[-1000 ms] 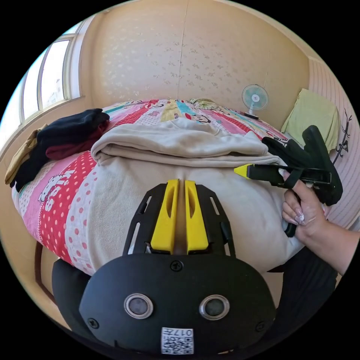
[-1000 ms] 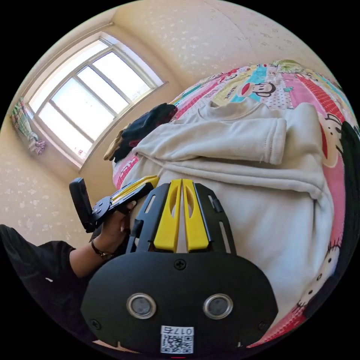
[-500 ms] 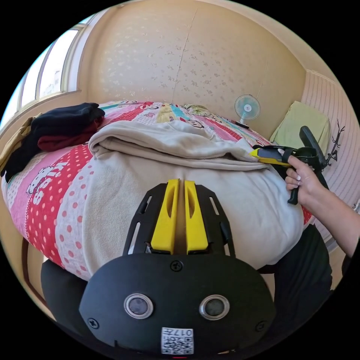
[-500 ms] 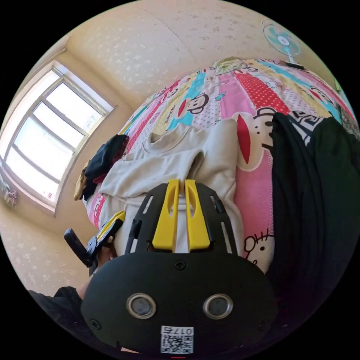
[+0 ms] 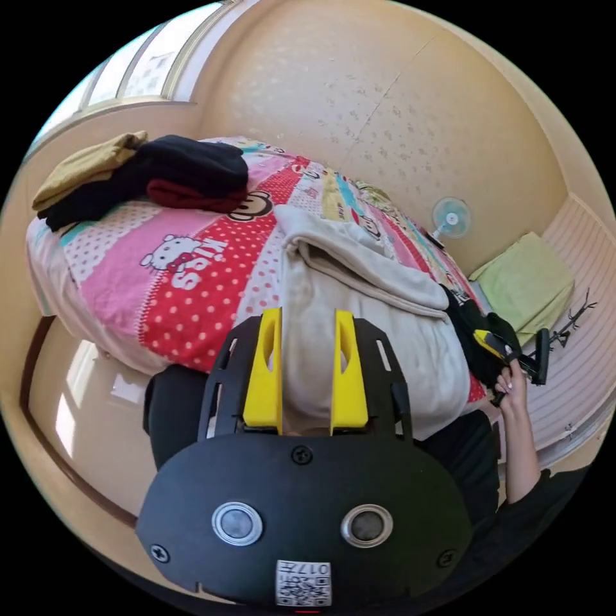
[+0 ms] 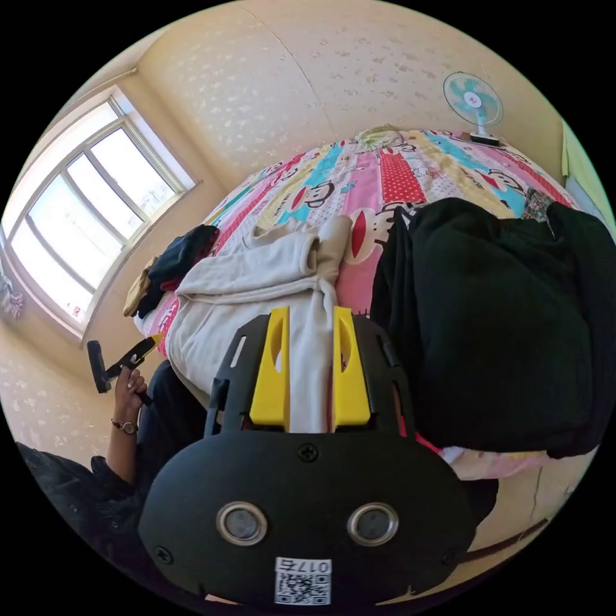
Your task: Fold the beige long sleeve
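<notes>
Both hand-held grippers (image 5: 308, 321) (image 6: 310, 324) released, jaws parted, beige long sleeve (image 5: 359, 301) hem hidden behind them

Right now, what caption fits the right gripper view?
Open right gripper over a beige top on the bed.

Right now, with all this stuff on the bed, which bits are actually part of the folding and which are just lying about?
Part of the job:
- beige long sleeve, partly folded on the bed
- left tool, open
- right tool, open

Just lying about:
- dark clothes pile near the window
- black garment beside the beige one
- small fan
- green cloth
- patterned bedspread
</notes>
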Available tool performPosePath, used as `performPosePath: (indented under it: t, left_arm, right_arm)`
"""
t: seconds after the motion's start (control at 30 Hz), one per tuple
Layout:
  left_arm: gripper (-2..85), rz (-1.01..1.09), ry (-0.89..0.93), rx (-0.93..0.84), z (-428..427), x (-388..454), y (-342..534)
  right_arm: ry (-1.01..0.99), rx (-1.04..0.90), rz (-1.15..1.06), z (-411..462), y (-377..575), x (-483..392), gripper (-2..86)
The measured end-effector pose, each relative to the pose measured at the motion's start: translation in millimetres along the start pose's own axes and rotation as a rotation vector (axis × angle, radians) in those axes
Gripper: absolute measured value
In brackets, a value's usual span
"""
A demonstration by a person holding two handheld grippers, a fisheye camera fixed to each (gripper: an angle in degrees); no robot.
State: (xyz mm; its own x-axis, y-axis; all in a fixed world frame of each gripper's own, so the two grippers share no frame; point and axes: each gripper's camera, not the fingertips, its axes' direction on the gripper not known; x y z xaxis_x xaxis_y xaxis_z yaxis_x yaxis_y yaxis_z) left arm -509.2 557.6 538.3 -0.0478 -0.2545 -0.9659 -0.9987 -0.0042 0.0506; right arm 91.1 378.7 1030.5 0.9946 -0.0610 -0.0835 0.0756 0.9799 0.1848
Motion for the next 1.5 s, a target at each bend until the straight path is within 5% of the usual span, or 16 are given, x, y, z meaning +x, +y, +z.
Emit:
performPosePath:
  t: [0.13,0.27,0.43,0.6,0.73,0.83,1.0,1.23,1.37,1.5]
  left_arm:
    - [14.6,-0.027,0.044,-0.164,41.9,-9.8,-1.6]
    - [10.7,-0.052,-0.054,-0.167,41.9,-1.6,0.9]
    - [4.8,0.029,0.125,-0.398,30.9,-9.4,-27.8]
    - [4.5,0.134,0.232,-0.287,-30.1,-3.8,-102.2]
    - [6.0,0.142,0.167,-0.137,-27.4,-3.9,-182.9]
    - [13.0,0.037,0.042,-0.200,-4.6,-25.9,-206.8]
    - [15.6,0.091,0.071,-0.257,-2.6,-40.8,-142.1]
    - [13.8,0.126,0.050,-0.308,15.9,-56.9,-51.8]
    - [7.4,0.121,0.058,-0.411,33.3,-51.3,-50.9]
    - [4.3,0.143,0.236,-0.293,-13.1,-52.8,-47.5]
  right_arm:
    - [0.091,-0.171,0.051,33.1,58.9,14.8,9.4]
    - [-0.085,-0.174,0.052,38.5,83.4,30.1,6.4]
    - [-0.174,-0.218,0.042,30.0,71.7,42.9,3.9]
    - [-0.221,-0.074,-0.031,-22.2,15.9,29.3,3.6]
    - [-0.114,0.047,-0.046,-24.3,-56.2,38.2,4.4]
    - [-0.069,-0.008,0.025,3.5,-83.5,59.5,6.5]
    - [-0.124,0.025,-0.011,3.1,-22.5,60.4,9.5]
    - [0.075,-0.037,0.036,28.4,79.6,99.1,12.3]
    - [-0.046,-0.108,0.077,71.8,95.3,129.1,9.2]
    - [-0.262,0.110,0.062,13.4,105.5,141.1,4.5]
